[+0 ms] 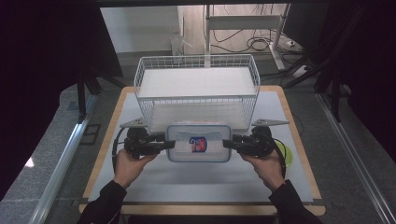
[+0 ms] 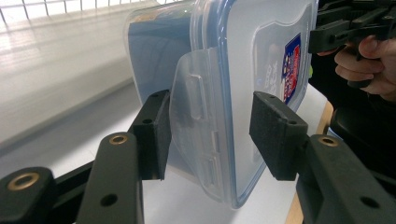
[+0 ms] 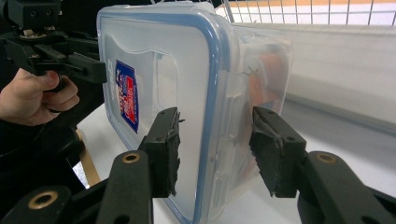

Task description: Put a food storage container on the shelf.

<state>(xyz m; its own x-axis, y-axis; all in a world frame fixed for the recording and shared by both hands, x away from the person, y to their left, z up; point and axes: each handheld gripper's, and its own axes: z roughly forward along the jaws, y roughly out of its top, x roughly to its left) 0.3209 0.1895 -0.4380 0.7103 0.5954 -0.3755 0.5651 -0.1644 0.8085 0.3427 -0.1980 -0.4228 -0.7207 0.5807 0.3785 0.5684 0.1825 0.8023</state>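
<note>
Container (image 1: 199, 143), lidded and clear, sits between both grippers just in front of the wire basket (image 1: 196, 86). Left gripper (image 1: 169, 144) and right gripper (image 1: 228, 143) each pinch one end. Judged step: two-handed lift; next, raise it level over the basket rim.

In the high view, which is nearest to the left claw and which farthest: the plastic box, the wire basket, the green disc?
1. Plastic box: between the left claw's jaws.
2. Wire basket: just behind the box.
3. Green disc: far side, beyond the right claw.
</note>
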